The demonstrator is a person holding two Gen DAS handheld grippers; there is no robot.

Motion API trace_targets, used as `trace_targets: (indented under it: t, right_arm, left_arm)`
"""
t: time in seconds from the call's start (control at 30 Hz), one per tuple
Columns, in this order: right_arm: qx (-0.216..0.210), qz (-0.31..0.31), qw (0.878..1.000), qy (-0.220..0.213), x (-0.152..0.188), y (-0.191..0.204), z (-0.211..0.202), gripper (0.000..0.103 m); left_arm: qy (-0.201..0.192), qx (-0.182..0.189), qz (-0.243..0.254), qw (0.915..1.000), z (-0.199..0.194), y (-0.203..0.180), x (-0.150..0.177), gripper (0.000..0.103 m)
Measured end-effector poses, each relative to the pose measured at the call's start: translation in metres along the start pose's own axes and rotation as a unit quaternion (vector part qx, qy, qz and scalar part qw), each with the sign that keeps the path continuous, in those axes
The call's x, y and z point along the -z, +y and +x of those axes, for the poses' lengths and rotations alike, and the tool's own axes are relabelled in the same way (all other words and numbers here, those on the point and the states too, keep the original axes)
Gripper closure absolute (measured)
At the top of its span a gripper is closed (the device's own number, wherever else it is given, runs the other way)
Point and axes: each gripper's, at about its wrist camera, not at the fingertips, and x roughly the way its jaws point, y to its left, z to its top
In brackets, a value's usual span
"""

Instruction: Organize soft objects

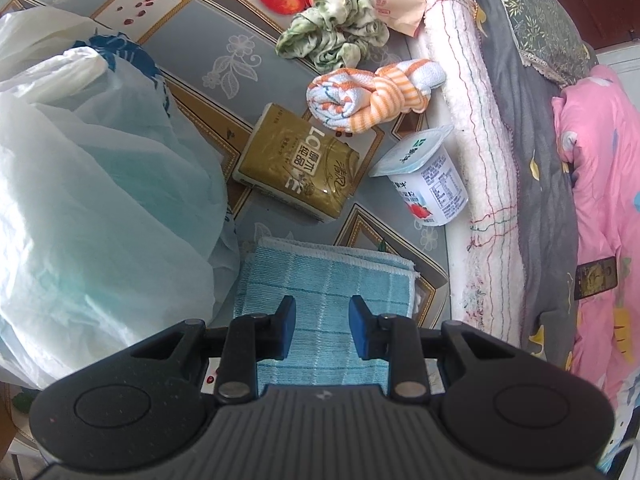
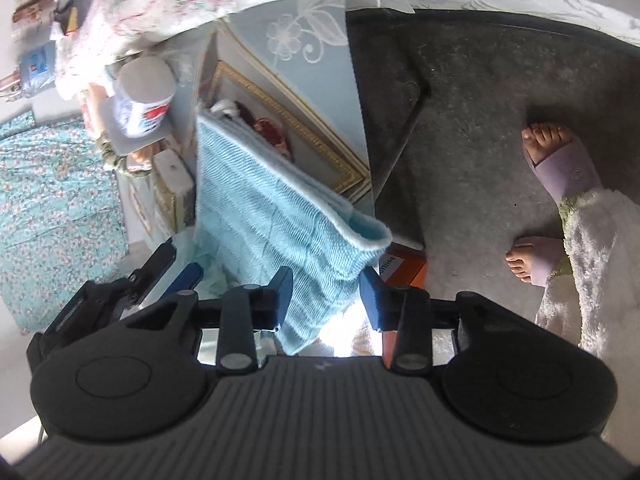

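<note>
A folded light-blue towel [image 1: 320, 276] lies at the table's near edge, and my left gripper [image 1: 322, 308] hovers over it. Its blue pads stand apart on either side of a flat strip of the towel and pinch nothing. In the right wrist view the blue towel [image 2: 256, 208] runs down between the pads of my right gripper [image 2: 326, 280], which is shut across its overhanging corner. My left gripper [image 2: 176, 272] shows just left of that towel. Farther back lie a rolled orange-striped cloth [image 1: 372, 96] and a crumpled green-white cloth [image 1: 336, 36].
A big white plastic bag [image 1: 100, 200] fills the table's left. A gold tissue pack [image 1: 296, 164] and a yogurt cup [image 1: 424, 176] sit behind the towel. Piled bedding [image 1: 560, 160] borders the right. A person's slippered feet [image 2: 560, 160] stand on the grey floor.
</note>
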Motion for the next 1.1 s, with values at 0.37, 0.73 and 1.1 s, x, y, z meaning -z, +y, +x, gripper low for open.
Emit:
trace_targets:
  t: [0.37, 0.73, 1.1]
  right_arm:
    - [-0.050, 0.002, 0.999, -0.014, -0.001, 0.008, -0.017, 0.095]
    - [-0.146, 0.001, 0.989, -0.011, -0.023, 0.053, -0.018, 0.095]
    - [-0.143, -0.011, 0.989, -0.016, -0.060, 0.091, 0.012, 0.095]
  left_arm:
    - [0.018, -0.015, -0.002, 0.9997, 0.019, -0.002, -0.002, 0.075]
    - [0.041, -0.020, -0.006, 0.9989, 0.036, -0.002, -0.012, 0.075]
    - [-0.026, -0.010, -0.014, 0.9995, -0.012, -0.001, -0.022, 0.068]
